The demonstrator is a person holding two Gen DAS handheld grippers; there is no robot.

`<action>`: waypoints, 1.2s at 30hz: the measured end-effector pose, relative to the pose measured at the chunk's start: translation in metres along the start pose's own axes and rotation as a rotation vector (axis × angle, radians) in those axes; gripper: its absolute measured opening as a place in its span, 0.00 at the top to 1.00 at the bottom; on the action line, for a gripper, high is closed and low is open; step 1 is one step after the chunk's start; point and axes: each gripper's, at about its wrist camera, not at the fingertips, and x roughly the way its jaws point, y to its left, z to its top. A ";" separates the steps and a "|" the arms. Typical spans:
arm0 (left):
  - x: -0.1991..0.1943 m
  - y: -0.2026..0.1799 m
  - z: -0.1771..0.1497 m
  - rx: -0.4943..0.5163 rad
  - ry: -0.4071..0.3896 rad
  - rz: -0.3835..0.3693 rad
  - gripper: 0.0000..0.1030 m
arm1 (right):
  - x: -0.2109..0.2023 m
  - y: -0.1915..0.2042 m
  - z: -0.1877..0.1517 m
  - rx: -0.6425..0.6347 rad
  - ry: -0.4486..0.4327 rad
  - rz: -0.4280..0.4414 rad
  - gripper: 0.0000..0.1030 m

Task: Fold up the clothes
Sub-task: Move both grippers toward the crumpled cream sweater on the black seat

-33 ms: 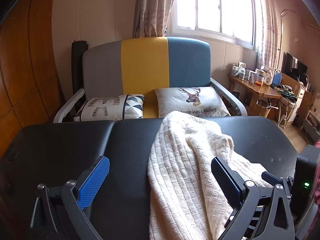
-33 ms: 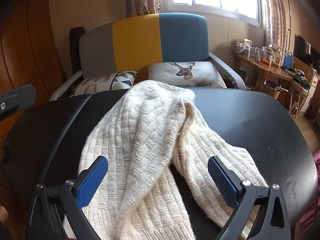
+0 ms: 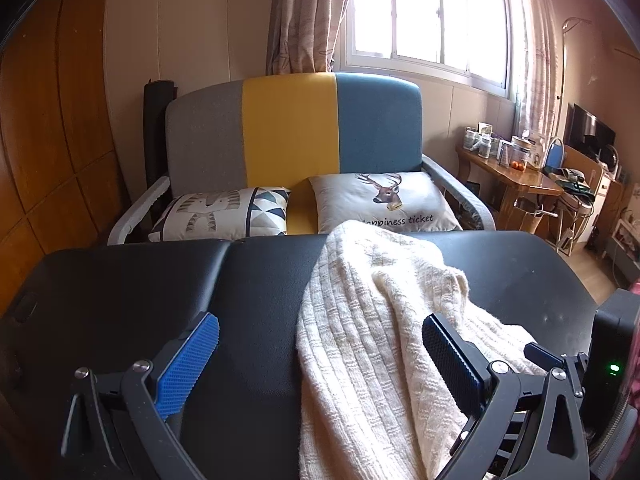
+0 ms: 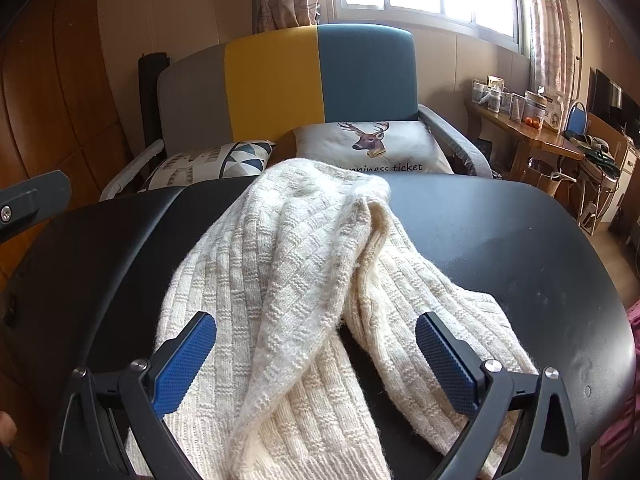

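Cream knit sweater (image 4: 304, 280) lying rumpled across black padded table (image 3: 140, 288), far edge nearest sofa (image 3: 292, 132). Left gripper (image 3: 320, 364) spread wide, empty, left of sweater. Right gripper (image 4: 316, 360) spread wide, empty, straddling sweater's near end.

Both views are taken low over the black worktop (image 3: 256, 280), looking forward between wide-set jaws toward the sofa (image 3: 292, 128) and window (image 3: 432, 12). The left wrist view is placed further left, so the cream knit sweater (image 3: 360, 340) is seen to its right. The right wrist view is centred close over the sweater (image 4: 296, 272). Sofa, deer cushion (image 4: 372, 144) and side table (image 4: 532, 136) are shared.
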 end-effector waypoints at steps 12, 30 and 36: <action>0.030 0.011 -0.068 -0.079 0.174 -0.222 0.00 | -0.004 -0.077 -0.036 0.347 0.090 0.275 0.00; 0.026 -0.019 -0.161 -0.138 0.480 -0.515 0.00 | -0.035 -0.204 -0.107 0.753 0.065 0.333 0.13; 0.013 -0.035 -0.185 -0.069 0.518 -0.524 0.00 | -0.047 -0.229 -0.107 0.650 0.095 0.203 0.13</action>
